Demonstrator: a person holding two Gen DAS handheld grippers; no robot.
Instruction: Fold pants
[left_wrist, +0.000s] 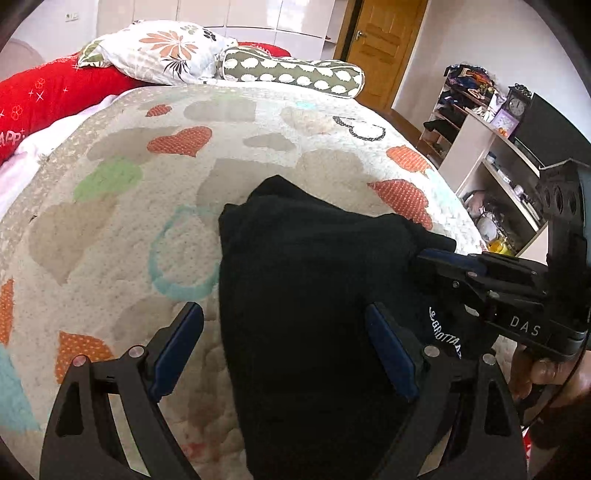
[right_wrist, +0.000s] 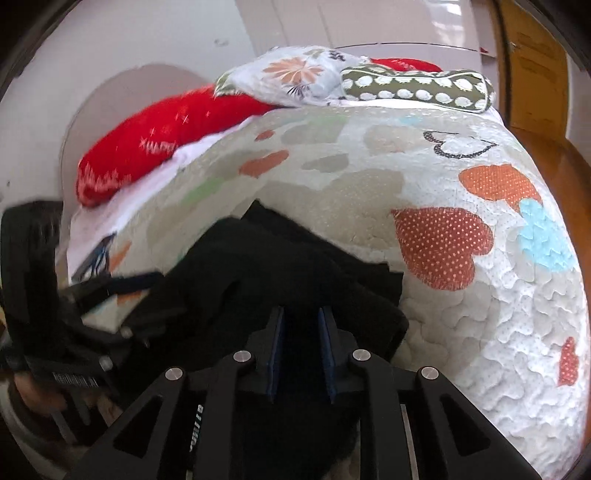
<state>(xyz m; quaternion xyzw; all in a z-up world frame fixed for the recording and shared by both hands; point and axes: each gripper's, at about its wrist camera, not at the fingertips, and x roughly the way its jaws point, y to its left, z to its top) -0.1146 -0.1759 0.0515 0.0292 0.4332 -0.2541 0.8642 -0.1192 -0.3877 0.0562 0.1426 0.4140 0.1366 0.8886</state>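
From the left wrist view, the left gripper (left_wrist: 284, 349) stood spread wide, its left blue pad (left_wrist: 177, 347) over the quilt (left_wrist: 110, 229) and its right pad over the black pants (left_wrist: 303, 280), pinching nothing. The pants lay bunched in a rough heap near the close edge of the bed, soft, matte and thick-looking, with white lettering showing at the right. The right gripper (left_wrist: 424, 254) reached in from the right, its tips at the cloth's edge; whether they pinched it could not be told from here. A hand (left_wrist: 539, 373) held its handle. The quilt looked puffy and stitched, printed with dotted hearts. Behind lay a red pillow (left_wrist: 55, 96), a floral pillow (left_wrist: 162, 51) and a spotted bolster (left_wrist: 295, 74); shelves (left_wrist: 491, 173) stood to the right.

From the right wrist view, which was somewhat blurred, the right gripper (right_wrist: 301, 325) had its pads only a narrow way apart, directly over the dark pants (right_wrist: 280, 273); the gap looked dark, so a fold between them could not be ruled out. The left gripper (right_wrist: 122, 284) showed blurred at the left.

To do this step well, I judge the heap wanted spreading flat first: take a single layer at an edge, not a bundle, and keep both grippers level so the limp cloth draws out evenly.
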